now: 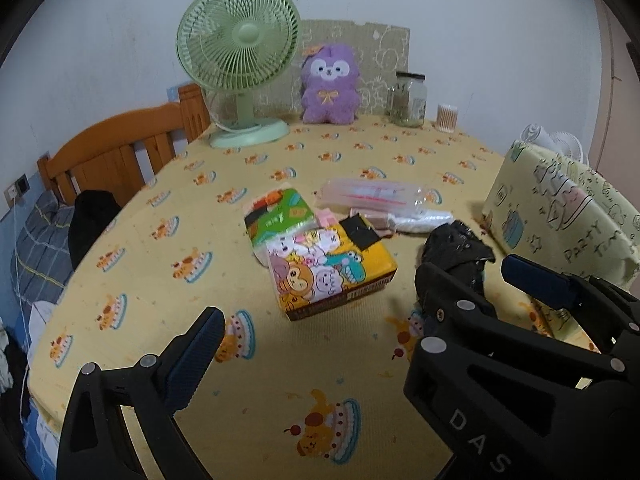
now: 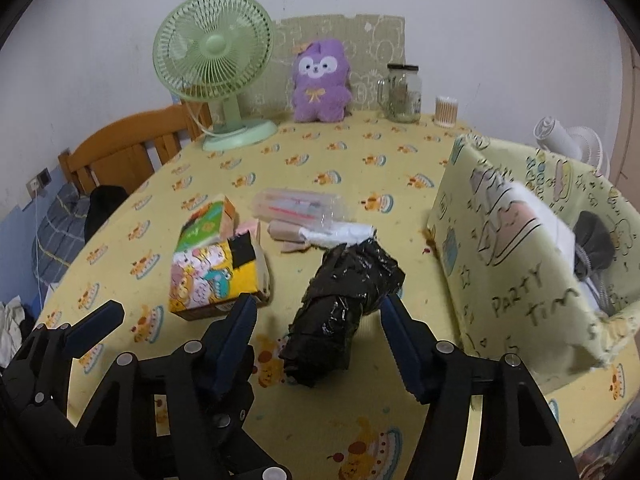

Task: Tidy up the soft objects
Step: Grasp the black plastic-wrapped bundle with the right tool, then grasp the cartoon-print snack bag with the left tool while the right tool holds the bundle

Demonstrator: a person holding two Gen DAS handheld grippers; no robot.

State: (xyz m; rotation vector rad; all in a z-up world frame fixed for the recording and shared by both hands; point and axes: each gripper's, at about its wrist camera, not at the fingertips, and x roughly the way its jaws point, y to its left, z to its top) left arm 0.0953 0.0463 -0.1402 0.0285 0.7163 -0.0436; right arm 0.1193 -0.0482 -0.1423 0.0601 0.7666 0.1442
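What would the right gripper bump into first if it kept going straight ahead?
Most likely the black plastic bundle. It lies on the table straight ahead of the right gripper, whose jaws stand open either side of its near end. Depth is hard to judge, so contact may be close.

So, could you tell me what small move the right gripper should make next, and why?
Probably ease the right gripper forward and close: its fingers are open on either side of the black plastic bundle, which lies loose on the tablecloth beside the open fabric bin.

Bedroom, wooden bed frame [image 1: 116, 152], plush toy [image 1: 329, 85]
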